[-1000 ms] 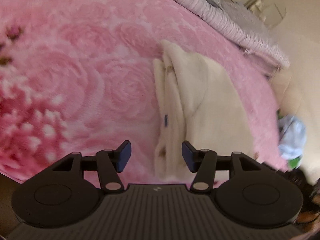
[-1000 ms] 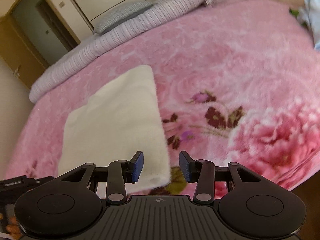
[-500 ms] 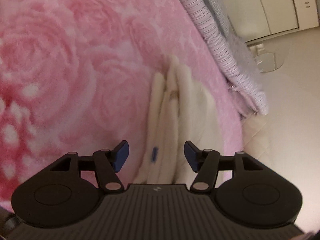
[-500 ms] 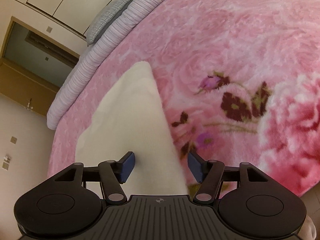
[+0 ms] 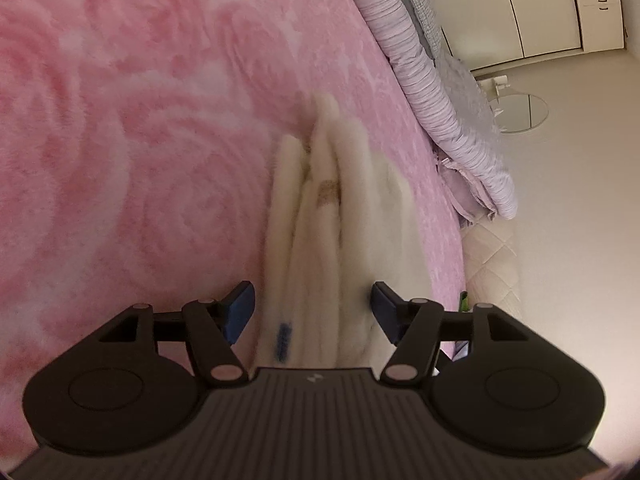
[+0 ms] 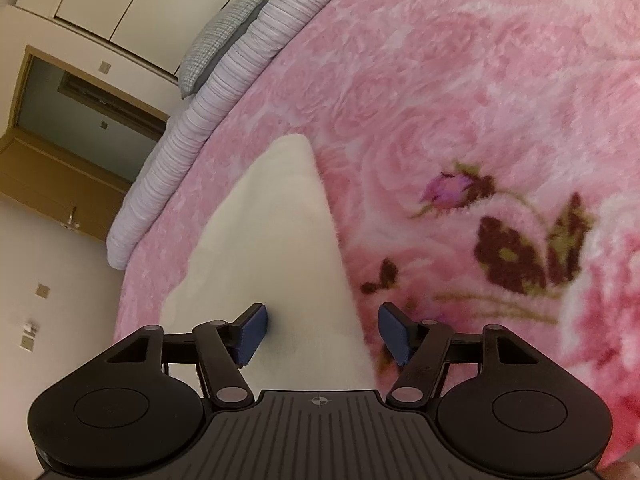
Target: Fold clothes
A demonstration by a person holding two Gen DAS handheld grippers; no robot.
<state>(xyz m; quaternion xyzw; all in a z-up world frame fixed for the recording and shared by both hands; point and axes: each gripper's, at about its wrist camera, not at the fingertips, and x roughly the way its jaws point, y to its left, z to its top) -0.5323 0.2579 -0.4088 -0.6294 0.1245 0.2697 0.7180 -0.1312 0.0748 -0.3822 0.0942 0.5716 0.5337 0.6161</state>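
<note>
**Left wrist & right wrist: both grippers wide open at the folded garment**

Left wrist view: left gripper sits low over the bed, fingers spread wide, gripping nothing. Cream folded garment lies on the pink floral blanket, w/ its stacked fold edges running straight away from the camera. The near end of the stack sits between the two blue pads; can't tell if either pad touches fabric, pic is motion-blurred here. A small blue tag shows on one layer near the left pad, a brownish mark farther up the stack. Beyond the blanket: striped lilac bedding roll, grey pillow, cream wardrobe doors in the bkgd.

Right wrist view: right gripper also wide open, holding nothing. Same garment seen from its flat top side, smooth & cream, narrowing to a far corner. Its right-hand edge runs down between the fingers; left pad is over the fabric, right pad over the blanket just beside that edge. Dark rose-and-leaf print on the blanket to the right. Striped roll & pillow along the bed's far side, doorway at left.
</note>
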